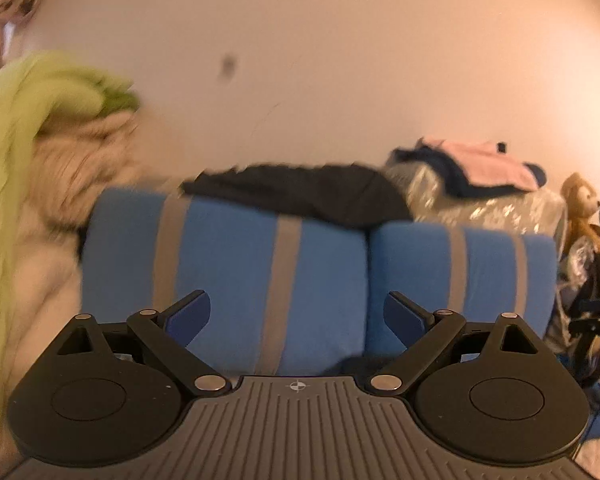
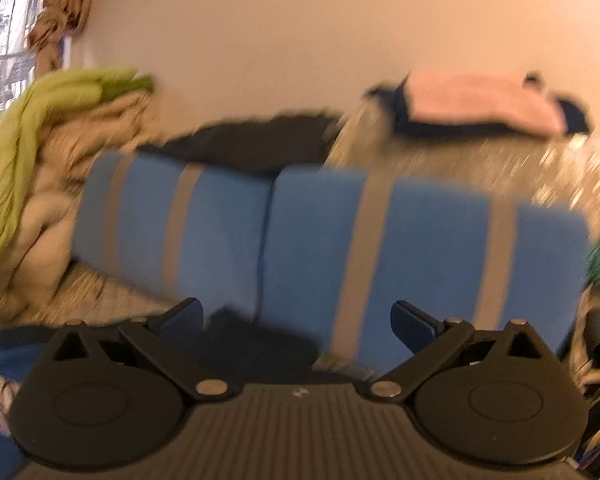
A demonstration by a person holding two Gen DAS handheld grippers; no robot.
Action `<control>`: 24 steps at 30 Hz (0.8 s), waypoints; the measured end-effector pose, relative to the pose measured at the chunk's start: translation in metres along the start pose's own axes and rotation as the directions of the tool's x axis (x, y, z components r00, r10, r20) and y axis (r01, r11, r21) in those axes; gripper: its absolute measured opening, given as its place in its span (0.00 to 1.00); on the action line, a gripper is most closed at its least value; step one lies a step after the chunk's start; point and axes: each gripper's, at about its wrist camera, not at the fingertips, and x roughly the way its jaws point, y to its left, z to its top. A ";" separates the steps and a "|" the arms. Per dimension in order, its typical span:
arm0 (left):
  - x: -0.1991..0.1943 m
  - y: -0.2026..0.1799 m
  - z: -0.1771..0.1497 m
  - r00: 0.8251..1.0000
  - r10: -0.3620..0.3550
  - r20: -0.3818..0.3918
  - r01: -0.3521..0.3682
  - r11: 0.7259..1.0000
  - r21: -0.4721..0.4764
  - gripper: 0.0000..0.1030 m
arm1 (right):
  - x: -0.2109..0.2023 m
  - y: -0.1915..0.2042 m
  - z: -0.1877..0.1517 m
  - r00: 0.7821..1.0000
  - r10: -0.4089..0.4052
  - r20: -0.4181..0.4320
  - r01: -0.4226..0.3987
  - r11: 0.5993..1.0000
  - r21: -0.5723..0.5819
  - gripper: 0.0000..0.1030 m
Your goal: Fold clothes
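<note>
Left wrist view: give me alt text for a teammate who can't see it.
The left gripper has its jaws wide open with nothing between them, facing two blue cushions with grey stripes. A dark garment lies across the cushion tops, a green cloth is heaped at left, and pink and navy clothes sit at right near a stuffed toy.

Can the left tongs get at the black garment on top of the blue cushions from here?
Probably yes. The left tongs stand open and empty, and the black garment lies exposed along the top of the blue cushions, nothing between them. The tongs point lower, so they would need raising.
</note>
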 end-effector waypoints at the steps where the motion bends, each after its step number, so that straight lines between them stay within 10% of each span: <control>1: -0.004 0.007 -0.010 1.000 0.015 -0.009 -0.015 1.000 -0.009 0.93 | 0.008 0.006 -0.012 1.000 0.017 -0.017 -0.017 1.000 0.008 1.00; 19: -0.086 0.079 -0.089 0.977 0.195 -0.087 -0.197 0.980 -0.011 0.93 | 0.110 0.171 -0.079 0.907 0.329 -0.264 -0.358 0.931 -0.070 1.00; 24: -0.104 0.115 -0.114 0.965 0.241 -0.102 -0.257 0.950 -0.178 0.93 | 0.105 0.192 -0.080 0.901 0.337 -0.275 -0.378 0.919 -0.113 1.00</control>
